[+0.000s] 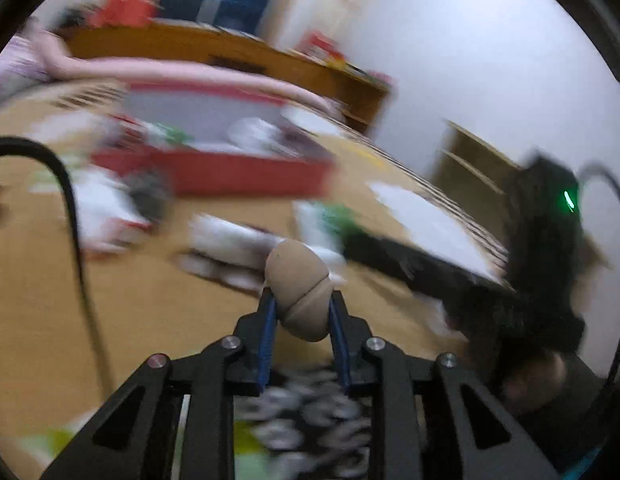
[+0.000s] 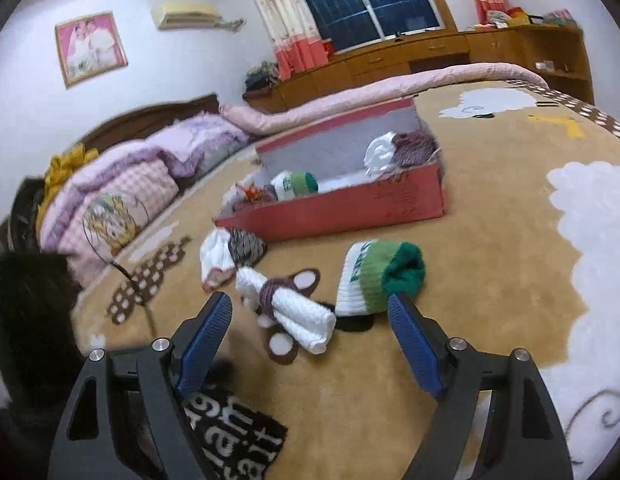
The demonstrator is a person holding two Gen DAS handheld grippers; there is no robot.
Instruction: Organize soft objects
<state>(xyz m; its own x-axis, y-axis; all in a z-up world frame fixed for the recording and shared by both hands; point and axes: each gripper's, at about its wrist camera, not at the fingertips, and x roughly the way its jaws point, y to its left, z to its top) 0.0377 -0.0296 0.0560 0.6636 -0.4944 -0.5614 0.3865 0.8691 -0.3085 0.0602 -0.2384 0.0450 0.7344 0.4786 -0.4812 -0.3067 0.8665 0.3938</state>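
My left hand-held gripper [image 1: 302, 312] pinches a tan roll [image 1: 300, 286] only at its end; it could slip. The right hand-held gripper [image 2: 310, 322] gapes empty.

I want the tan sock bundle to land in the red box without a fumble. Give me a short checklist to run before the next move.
1. Tan sock bundle pinched in left gripper: ok.
2. Red box open on top: ok.
3. Room left in the box's middle: ok.
4. Right gripper open and empty: ok.
5. Left view sharp enough to aim: not ok, blurred.
6. Grip firm: cannot tell.
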